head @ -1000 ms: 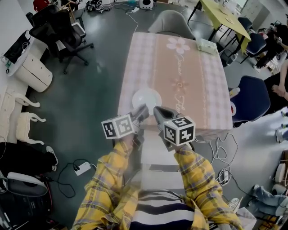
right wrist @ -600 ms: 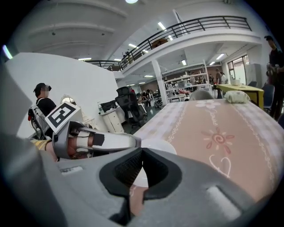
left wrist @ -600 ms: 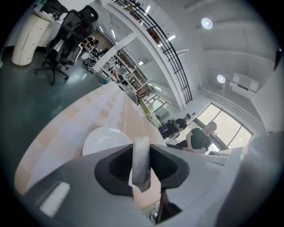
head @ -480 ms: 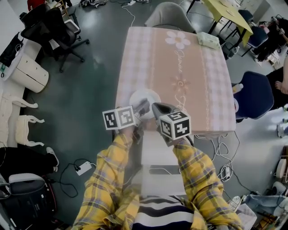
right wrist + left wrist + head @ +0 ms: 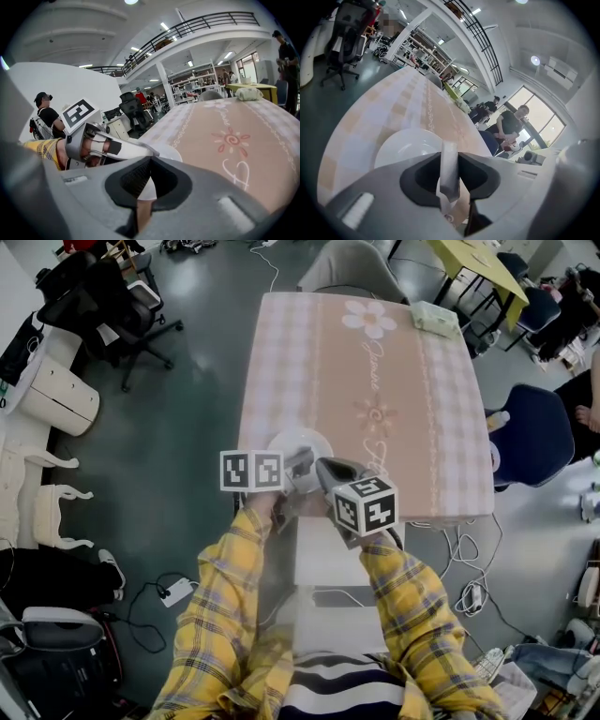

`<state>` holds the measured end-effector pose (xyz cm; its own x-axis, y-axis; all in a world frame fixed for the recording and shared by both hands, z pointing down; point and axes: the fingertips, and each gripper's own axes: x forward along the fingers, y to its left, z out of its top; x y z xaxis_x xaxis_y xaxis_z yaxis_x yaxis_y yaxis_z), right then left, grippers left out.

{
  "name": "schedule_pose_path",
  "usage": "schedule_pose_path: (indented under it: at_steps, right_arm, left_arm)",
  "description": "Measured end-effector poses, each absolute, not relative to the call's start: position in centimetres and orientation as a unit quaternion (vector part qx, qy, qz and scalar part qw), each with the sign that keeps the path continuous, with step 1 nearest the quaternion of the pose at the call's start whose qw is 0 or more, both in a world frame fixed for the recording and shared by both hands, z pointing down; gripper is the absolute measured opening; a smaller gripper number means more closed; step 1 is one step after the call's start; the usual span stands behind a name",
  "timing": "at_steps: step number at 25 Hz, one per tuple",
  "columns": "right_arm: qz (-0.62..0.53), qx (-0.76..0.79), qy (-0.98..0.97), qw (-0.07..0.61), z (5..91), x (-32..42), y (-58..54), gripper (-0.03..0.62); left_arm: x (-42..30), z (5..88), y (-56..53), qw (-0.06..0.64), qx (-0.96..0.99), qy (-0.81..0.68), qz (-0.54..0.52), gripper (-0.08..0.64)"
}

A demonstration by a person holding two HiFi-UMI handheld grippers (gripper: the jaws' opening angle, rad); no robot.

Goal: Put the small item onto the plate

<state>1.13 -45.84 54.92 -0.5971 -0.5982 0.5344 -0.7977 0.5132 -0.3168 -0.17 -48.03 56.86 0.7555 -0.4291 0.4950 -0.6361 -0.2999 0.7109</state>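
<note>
Bright even light, fisheye-warped edges

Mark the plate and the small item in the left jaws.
white plate (image 5: 407, 146): left gripper view, its bare centre.
small flat item (image 5: 450, 169): left gripper view, mid-strip between the jaws.

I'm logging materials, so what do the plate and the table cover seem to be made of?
The plate: plain white, smooth with a soft sheen, likely glazed ceramic, possibly melamine. The table cover: matte pink checks with printed flowers, draping over the edge, so probably fabric, maybe vinyl.
</note>
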Motion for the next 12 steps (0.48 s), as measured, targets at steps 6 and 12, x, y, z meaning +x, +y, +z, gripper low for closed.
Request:
schedule_pose_path:
  at_steps: [6,12]
  right_arm:
    - [0.281,0.409,-0.85,0.177,55.41,1.31,-46.2,-0.003]
    - [0.283,0.401,-0.855,0.17,55.22,0.68,-46.09,-0.003]
  left_arm:
    - [-0.59,57.17,-48.66,0.484,0.796,-0.341,0.122,0.11]
    - [-0.89,56.99,-48.8,0.448,0.807,-0.353,0.153,0.114]
